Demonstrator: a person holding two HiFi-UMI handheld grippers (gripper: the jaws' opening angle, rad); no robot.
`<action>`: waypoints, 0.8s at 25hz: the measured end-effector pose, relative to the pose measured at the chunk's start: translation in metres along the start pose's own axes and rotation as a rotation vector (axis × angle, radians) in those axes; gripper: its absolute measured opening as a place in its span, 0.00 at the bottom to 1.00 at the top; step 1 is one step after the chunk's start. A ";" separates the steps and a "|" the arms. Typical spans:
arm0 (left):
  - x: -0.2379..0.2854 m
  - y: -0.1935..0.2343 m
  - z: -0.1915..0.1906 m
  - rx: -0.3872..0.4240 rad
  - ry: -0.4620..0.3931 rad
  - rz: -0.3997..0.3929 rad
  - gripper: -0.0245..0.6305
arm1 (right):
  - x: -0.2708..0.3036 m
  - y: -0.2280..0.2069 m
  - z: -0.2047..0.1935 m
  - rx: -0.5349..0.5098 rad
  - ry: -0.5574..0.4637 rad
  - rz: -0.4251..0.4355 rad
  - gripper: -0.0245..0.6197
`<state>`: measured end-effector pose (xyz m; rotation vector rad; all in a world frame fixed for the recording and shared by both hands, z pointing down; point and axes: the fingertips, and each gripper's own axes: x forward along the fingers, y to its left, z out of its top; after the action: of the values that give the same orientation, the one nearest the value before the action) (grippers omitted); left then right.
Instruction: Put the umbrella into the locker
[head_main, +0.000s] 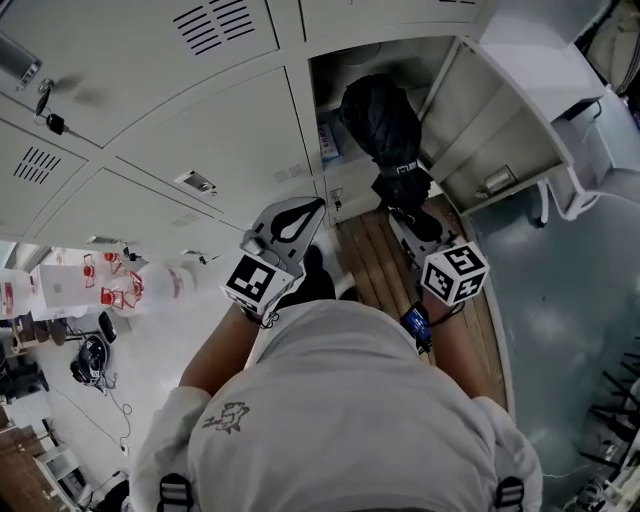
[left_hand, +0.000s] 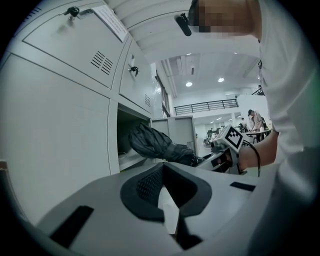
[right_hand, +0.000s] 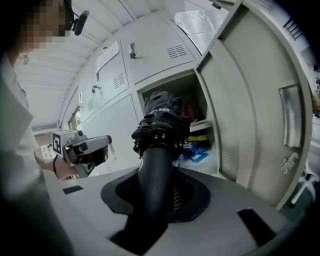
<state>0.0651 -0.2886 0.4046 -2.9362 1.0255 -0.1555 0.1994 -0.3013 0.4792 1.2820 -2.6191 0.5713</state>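
While the right hand-held gripper (right_hand: 155, 189) clamps its handle (right_hand: 154, 162), the umbrella (right_hand: 161, 125) points into the locker (right_hand: 194, 97).

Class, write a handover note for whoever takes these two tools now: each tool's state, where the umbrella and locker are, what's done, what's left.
Right tool: shut on the umbrella by its handle.
Left tool: shut, empty.
Umbrella: folded, its top end inside the open locker, handle outside.
Done: door open, umbrella picked up and partly in.
Left: push it fully in, release.
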 end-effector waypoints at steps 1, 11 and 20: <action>0.002 0.003 0.001 -0.002 -0.004 -0.001 0.05 | 0.005 -0.002 0.003 -0.005 0.002 0.000 0.25; 0.029 0.035 0.006 0.022 -0.010 -0.023 0.05 | 0.054 -0.019 0.051 -0.050 0.004 0.000 0.25; 0.050 0.046 0.026 0.053 -0.045 -0.056 0.05 | 0.095 -0.038 0.102 -0.100 0.000 0.001 0.25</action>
<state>0.0787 -0.3558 0.3800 -2.9080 0.9187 -0.1160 0.1729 -0.4328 0.4263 1.2506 -2.6127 0.4344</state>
